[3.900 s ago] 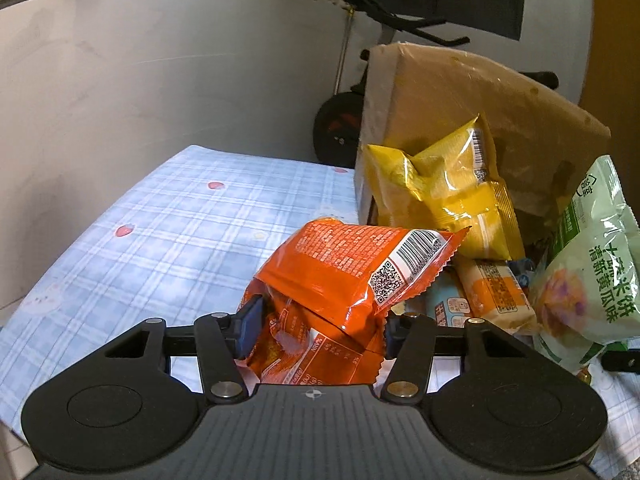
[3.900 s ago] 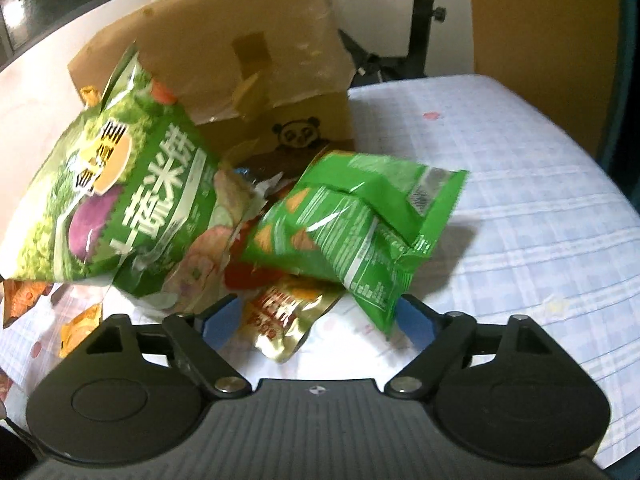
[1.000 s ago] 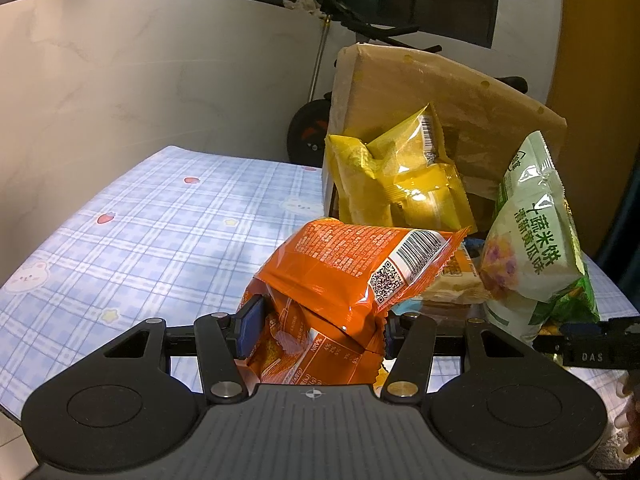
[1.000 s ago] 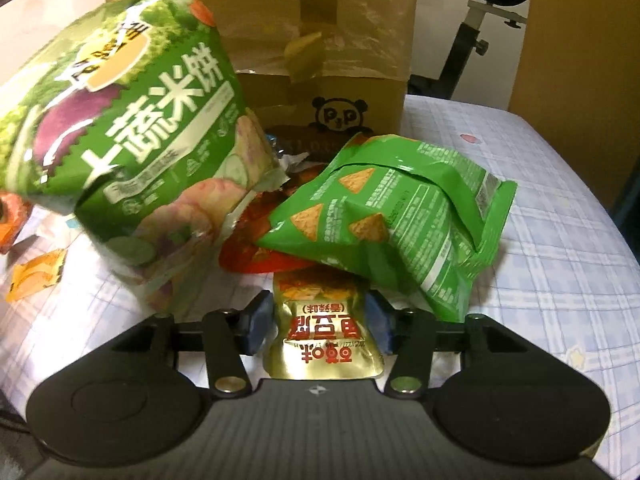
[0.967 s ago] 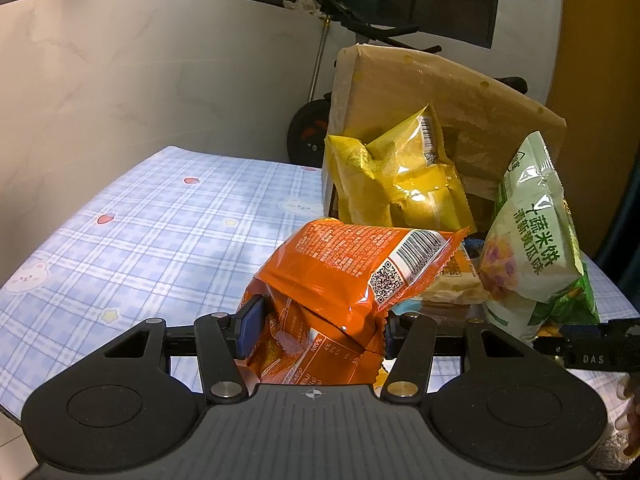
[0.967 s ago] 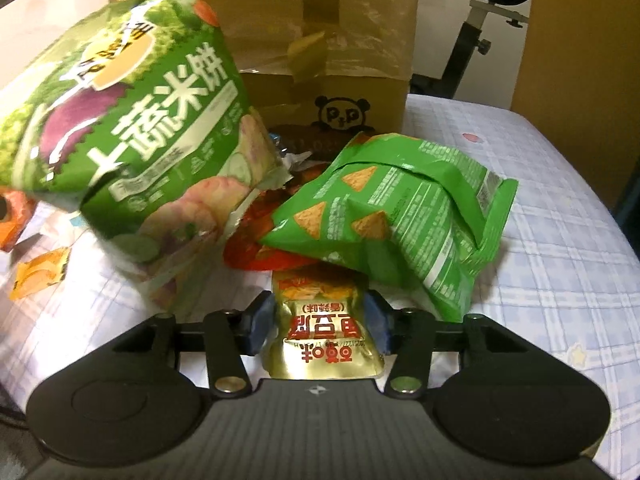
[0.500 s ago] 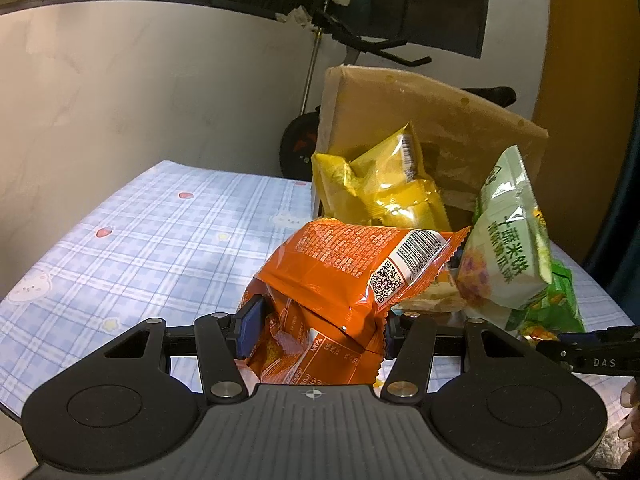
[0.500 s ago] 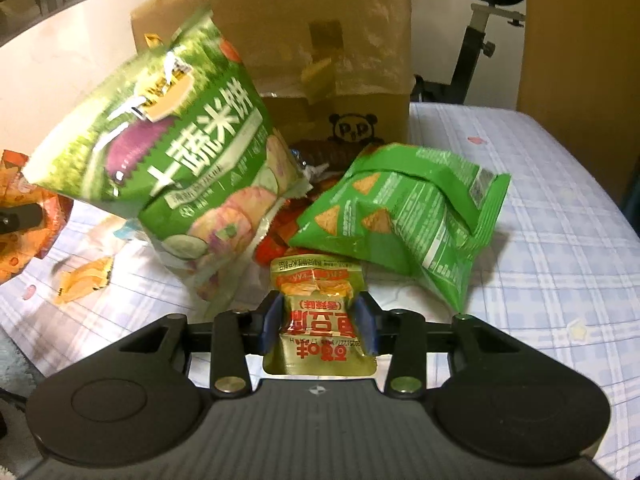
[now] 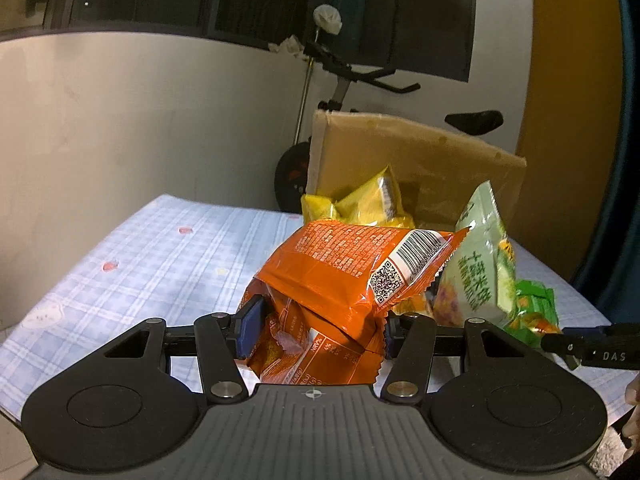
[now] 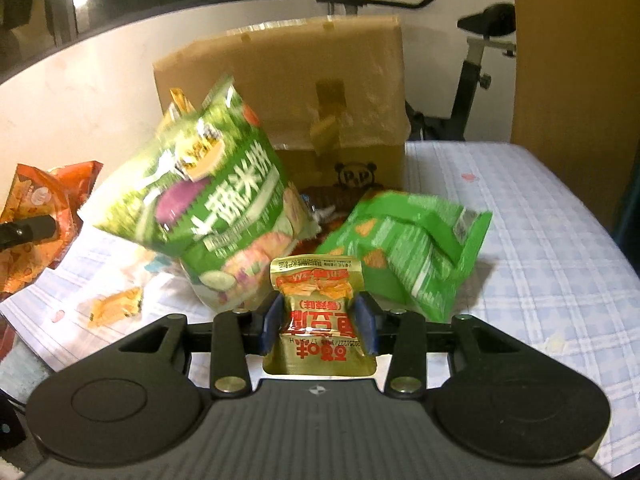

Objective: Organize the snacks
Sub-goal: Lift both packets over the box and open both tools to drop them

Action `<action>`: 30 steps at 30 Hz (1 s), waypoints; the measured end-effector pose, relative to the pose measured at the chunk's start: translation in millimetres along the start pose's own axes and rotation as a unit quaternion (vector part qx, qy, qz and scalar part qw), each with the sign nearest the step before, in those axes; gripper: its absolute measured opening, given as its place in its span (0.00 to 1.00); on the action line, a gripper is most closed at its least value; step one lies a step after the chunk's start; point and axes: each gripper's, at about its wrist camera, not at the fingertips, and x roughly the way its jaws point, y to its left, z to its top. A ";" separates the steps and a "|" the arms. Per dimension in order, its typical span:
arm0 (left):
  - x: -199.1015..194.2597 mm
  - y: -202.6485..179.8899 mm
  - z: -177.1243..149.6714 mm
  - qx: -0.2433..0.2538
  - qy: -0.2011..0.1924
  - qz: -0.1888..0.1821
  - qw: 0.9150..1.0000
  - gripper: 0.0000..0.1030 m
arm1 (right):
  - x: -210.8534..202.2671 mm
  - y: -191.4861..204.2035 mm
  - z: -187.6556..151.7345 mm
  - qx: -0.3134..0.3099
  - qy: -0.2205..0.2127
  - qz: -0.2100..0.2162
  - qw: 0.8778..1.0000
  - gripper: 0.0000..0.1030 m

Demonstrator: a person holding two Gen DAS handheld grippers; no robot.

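Snacks lie piled on a bench (image 10: 560,240) covered with a pale blue checked cloth, in front of a cardboard box (image 10: 320,80) that stands open toward the cameras. The left tool (image 9: 320,330) is clenched on an orange bag (image 9: 344,276), its blue pads pressing into the crumpled lower part of the bag while the upper part, with barcode and QR code, bulges out above the jaws and clear of the cloth. The right tool (image 10: 320,324) grips a small gold pouch (image 10: 318,316) with red lettering, upright between its pads and off the bench; the pouch is pinched at its sides. Just behind the pouch a large green bag (image 10: 208,208) with white lettering leans tilted against the heap, and to its right a smaller green bag (image 10: 416,248) printed with triangular chips lies folded on the cloth. A yellow bag (image 9: 360,204) sits in the mouth of the box. In the right wrist view the orange bag shows at the left edge with the left tool's dark finger across it, and a little orange packet (image 10: 116,304) lies flat on the cloth near it. In the left wrist view the right tool's black finger reaches in from the right edge, beside the green bags. An exercise bike (image 9: 348,76) stands behind the box against a white wall.
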 end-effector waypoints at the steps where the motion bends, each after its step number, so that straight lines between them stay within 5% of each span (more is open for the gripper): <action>1: -1.9 -0.3 2.6 0.001 -0.004 -0.001 1.000 0.56 | -3.1 0.4 3.0 -0.002 -0.006 0.001 1.000 0.41; 15: -8.3 -3.4 72.8 -0.004 -0.062 -0.051 0.997 0.56 | -38.8 1.1 79.1 -0.032 -0.114 0.021 0.993 0.41; 30: 58.1 -24.0 149.3 0.001 -0.076 -0.088 0.993 0.56 | 4.1 -10.8 182.9 -0.050 -0.163 0.043 0.984 0.41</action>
